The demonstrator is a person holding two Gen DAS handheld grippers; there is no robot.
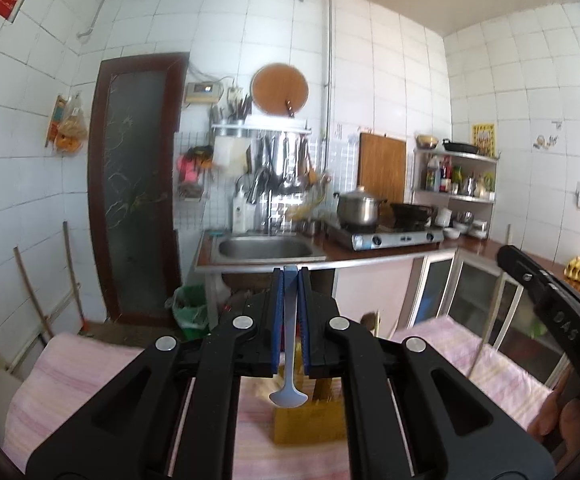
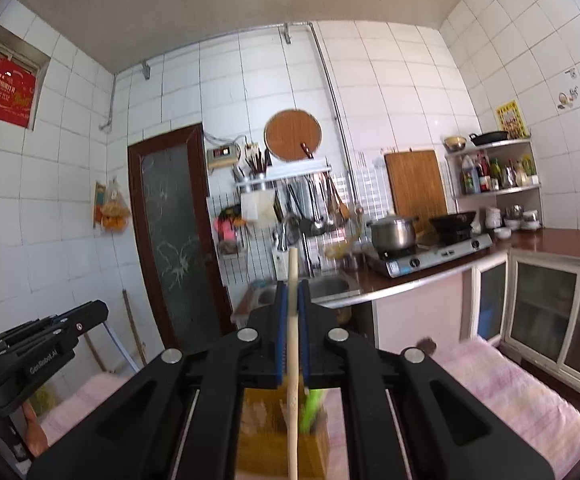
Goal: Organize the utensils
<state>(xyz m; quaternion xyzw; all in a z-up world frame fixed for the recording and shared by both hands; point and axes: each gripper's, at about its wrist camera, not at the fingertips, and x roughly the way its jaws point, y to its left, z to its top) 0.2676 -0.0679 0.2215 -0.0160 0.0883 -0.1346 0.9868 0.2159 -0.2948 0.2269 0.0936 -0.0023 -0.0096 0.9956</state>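
Observation:
My left gripper (image 1: 290,276) is shut on the handle of a metal spoon (image 1: 288,384), whose bowl hangs down toward the camera. Under it stands a yellow wooden utensil holder (image 1: 310,424) on the pink cloth. In the right wrist view my right gripper (image 2: 293,288) is shut on a pale wooden stick (image 2: 294,400), probably a chopstick, that runs upright between the blue pads. Below it the wooden holder (image 2: 265,436) appears blurred, with green utensils (image 2: 312,404) standing in it. Each gripper shows in the other's view: the right gripper (image 1: 554,304) and the left gripper (image 2: 41,348).
A table with a pink cloth (image 1: 69,376) lies below both grippers. Beyond is a kitchen counter with a steel sink (image 1: 265,248), a gas stove (image 1: 390,236) bearing a pot (image 1: 358,208), a corner shelf (image 1: 462,176), and a dark door (image 1: 133,188).

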